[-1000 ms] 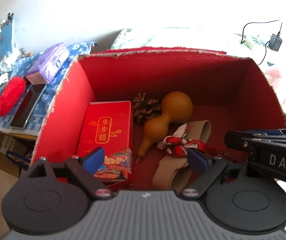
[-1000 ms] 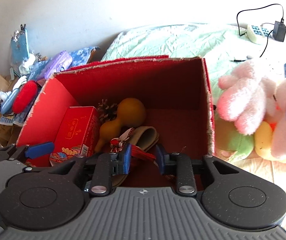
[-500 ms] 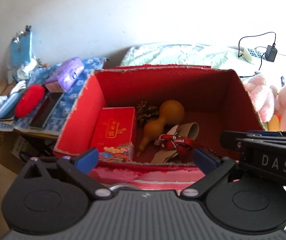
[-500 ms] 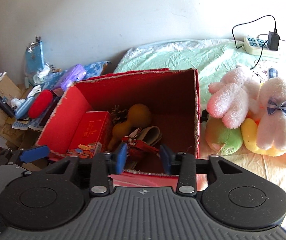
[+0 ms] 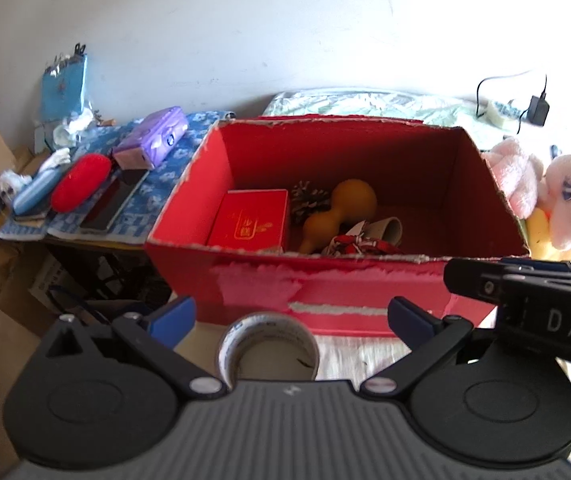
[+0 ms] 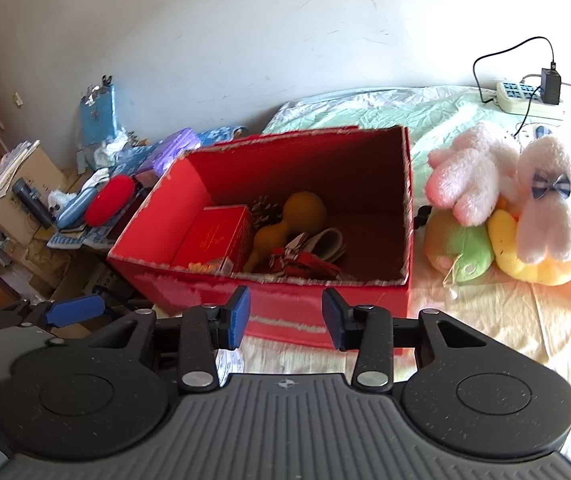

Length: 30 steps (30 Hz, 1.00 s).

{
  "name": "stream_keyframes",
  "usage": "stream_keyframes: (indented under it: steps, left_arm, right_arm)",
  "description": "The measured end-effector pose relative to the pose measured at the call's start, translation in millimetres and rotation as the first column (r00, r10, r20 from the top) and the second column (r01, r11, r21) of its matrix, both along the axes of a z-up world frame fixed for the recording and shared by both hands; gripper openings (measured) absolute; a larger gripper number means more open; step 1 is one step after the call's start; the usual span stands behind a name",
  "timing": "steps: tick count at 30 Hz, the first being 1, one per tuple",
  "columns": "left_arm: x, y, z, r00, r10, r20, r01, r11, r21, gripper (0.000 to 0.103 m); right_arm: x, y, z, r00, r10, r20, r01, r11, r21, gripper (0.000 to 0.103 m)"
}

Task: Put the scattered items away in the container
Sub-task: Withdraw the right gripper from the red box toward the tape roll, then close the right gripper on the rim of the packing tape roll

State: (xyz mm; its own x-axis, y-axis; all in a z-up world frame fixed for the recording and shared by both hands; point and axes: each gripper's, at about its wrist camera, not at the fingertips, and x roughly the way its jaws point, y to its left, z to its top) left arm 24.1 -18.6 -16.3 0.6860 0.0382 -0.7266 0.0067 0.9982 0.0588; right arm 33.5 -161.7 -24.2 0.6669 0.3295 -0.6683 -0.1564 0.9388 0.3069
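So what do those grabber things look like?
Each hand-held gripper, left and right, has a ribbed dark grey plastic body, two round black discs, black linkage arms with silver rivets and blue finger pads. White letters "DAS" mark the right one's side.

One red cardboard box (image 6: pixel 285 312) on the bed, and inside it I count one red gift carton (image 6: pixel 213 240), one pine cone (image 6: pixel 263 208), one gourd (image 6: pixel 289 220), one red patterned ribbon (image 6: pixel 305 262) and one beige slipper (image 6: pixel 331 242). One tape roll (image 5: pixel 269 350) just in front. Two pink plush toys (image 6: pixel 465 176), one green (image 6: pixel 461 248), one yellow (image 6: pixel 525 262). One power strip (image 6: pixel 519 98). On the desk, one purple pouch (image 5: pixel 157 136), one red case (image 5: pixel 81 182)
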Motion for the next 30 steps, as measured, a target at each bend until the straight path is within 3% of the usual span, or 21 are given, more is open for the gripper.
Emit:
stream_keyframes:
  steps: [6,15,17,20,25,27,29,30]
  left_arm:
    - [-12.1,39.3,-20.4,0.999,0.016,-0.028,-0.018,0.996,-0.085,0.102]
    - [-2.0,65.9,-50.2,0.995,-0.004,-0.095,-0.003,0.997,-0.075,0.1]
    - [4.6,72.2,-53.9,0.995,0.008,-0.103,-0.014,0.998,-0.062,0.086]
    - [14.5,81.6,-60.4,0.992,0.01,-0.128,-0.02,0.997,-0.081,0.079]
    - [28.1,85.0,-72.8,0.983,-0.029,-0.182,0.009,0.994,-0.112,0.079]
    - [32.4,83.5,-77.4,0.979,-0.05,-0.198,0.028,0.993,-0.113,0.073]
    - [36.7,83.2,-82.1,0.971,-0.074,-0.226,0.047,0.991,-0.123,0.053]
    - [38.6,83.1,-84.5,0.967,-0.084,-0.239,0.055,0.991,-0.126,0.049]
  right_arm:
    - [2.8,9.8,-22.0,0.997,0.022,-0.074,-0.021,1.0,0.008,0.041]
    - [12.1,33.6,-40.9,0.989,0.072,-0.127,-0.071,0.997,0.017,0.041]
    - [16.4,39.0,-43.2,0.988,0.08,-0.135,-0.078,0.997,0.018,0.039]
    - [20.6,49.5,-46.1,0.985,0.099,-0.142,-0.098,0.995,0.015,0.038]
    - [26.5,68.1,-52.7,0.979,0.137,-0.151,-0.138,0.99,0.004,0.037]
    - [29.3,73.8,-56.5,0.976,0.147,-0.161,-0.15,0.989,-0.009,0.036]
    - [32.2,78.3,-60.3,0.971,0.154,-0.182,-0.159,0.987,-0.017,0.034]
    - [33.5,79.6,-62.1,0.969,0.156,-0.192,-0.162,0.987,-0.016,0.032]
